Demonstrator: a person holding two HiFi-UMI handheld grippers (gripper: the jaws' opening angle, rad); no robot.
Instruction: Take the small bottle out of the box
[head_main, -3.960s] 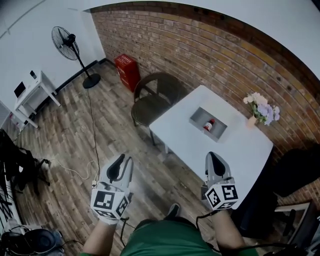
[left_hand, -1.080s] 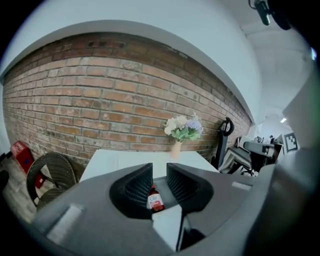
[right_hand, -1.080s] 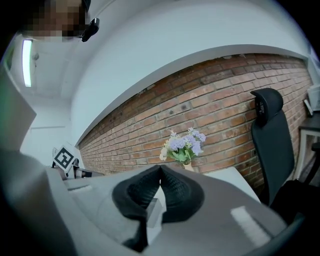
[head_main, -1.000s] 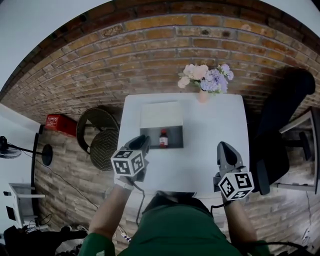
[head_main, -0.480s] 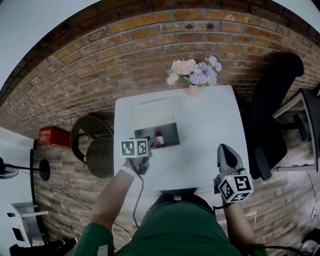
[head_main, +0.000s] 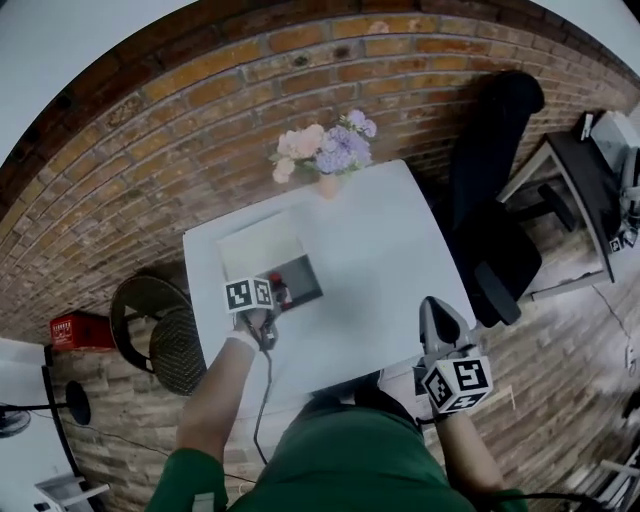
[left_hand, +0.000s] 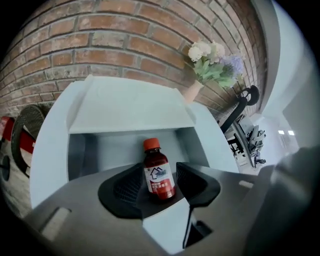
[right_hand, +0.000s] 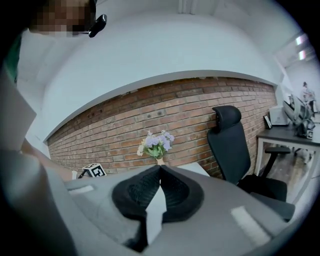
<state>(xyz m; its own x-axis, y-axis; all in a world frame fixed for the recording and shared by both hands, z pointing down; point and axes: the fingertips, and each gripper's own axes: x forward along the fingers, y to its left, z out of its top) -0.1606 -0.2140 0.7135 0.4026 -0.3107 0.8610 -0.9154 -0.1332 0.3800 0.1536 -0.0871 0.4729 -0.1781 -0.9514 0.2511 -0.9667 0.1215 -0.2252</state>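
Note:
The small brown bottle (left_hand: 159, 172) with an orange cap and a white and red label stands upright in the open grey box (left_hand: 120, 145), near its front. My left gripper (left_hand: 159, 184) has reached into the box with the bottle between its jaws, which are opening; a thin gap shows on each side of the bottle. In the head view the left gripper (head_main: 272, 298) is at the box (head_main: 305, 272) on the white table (head_main: 370, 260), and the bottle (head_main: 278, 290) is mostly hidden behind it. My right gripper (head_main: 432, 306) hangs shut and empty at the table's near right edge.
The box's white lid (head_main: 260, 248) lies flat behind it. A vase of flowers (head_main: 322, 152) stands at the table's far edge by the brick wall. A black office chair (head_main: 495, 200) is on the right, a wicker chair (head_main: 165, 325) on the left.
My left gripper has moved forward from the table's near edge into the box and now has the bottle between its jaws. The right gripper stays low at the near edge.

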